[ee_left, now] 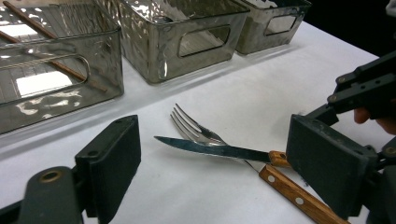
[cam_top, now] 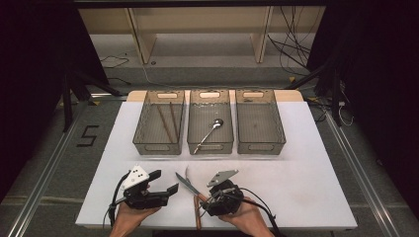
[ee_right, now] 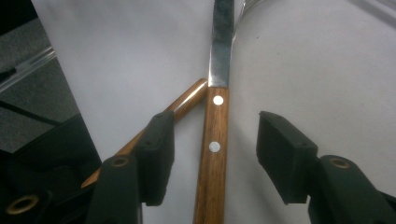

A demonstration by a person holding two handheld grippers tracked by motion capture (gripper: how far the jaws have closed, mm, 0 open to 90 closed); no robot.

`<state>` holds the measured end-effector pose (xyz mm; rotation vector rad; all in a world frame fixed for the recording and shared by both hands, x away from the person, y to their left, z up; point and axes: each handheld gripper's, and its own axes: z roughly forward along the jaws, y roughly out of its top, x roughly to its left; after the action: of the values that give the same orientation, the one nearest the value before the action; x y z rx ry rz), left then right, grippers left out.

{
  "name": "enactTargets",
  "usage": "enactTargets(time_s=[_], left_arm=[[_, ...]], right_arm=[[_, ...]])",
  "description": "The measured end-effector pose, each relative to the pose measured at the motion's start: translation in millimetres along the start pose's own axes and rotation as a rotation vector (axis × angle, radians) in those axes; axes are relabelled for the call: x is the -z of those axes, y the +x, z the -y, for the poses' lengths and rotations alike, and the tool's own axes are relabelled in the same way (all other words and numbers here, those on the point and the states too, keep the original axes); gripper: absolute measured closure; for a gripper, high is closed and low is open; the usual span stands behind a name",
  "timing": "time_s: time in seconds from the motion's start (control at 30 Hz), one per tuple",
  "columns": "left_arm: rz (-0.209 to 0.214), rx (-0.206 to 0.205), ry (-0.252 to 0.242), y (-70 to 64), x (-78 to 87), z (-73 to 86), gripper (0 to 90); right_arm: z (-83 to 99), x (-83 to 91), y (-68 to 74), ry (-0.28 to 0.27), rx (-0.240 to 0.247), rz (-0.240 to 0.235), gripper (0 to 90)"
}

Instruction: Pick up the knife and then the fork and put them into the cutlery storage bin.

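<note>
In the right gripper view, the knife (ee_right: 214,140) is cut off at both ends: the tip of its blade by the top edge, the end of its wooden handle by the bottom edge. The second wooden handle (ee_right: 187,100) is hidden behind one jaw of the right hand-held gripper (ee_right: 215,154), and only a sliver of the fork (ee_right: 243,11) is seen at the top edge. In the left gripper view, the knife's handle (ee_left: 279,158) is largely covered by the far jaw, and the leftmost bin (ee_left: 56,70) is cropped by the picture's edge. In the high view, both handles are partly hidden under the right hand-held gripper (cam_top: 210,195), and the dark mark in the rightmost bin (cam_top: 260,123) is too small to be identified.
</note>
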<state>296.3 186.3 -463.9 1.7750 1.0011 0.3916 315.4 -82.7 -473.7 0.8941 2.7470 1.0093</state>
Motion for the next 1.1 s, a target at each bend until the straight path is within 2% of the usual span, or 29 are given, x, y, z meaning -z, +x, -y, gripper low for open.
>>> enactTargets(time_s=[0.33, 0.43, 0.6, 1.1], left_arm=[[-0.008, 0.008, -0.010, 3.2, 1.3, 2.0, 17.7], [-0.009, 0.007, -0.013, 3.3, 1.8, 1.8, 17.7], [-0.007, 0.005, -0.003, 2.1, 0.1, 2.3, 17.7], [-0.017, 0.017, -0.011, 5.6, -1.7, 5.9, 17.8]], right_arm=[[-4.1, -14.3, 4.1, 0.071, 0.016, 0.022, 60.2], [-5.5, -16.2, 6.5, 0.081, 0.043, 0.053, 65.6], [-6.5, -16.9, 7.7, 0.088, 0.056, 0.096, 75.1], [-5.8, -15.4, 2.3, 0.075, 0.060, 0.064, 77.1]])
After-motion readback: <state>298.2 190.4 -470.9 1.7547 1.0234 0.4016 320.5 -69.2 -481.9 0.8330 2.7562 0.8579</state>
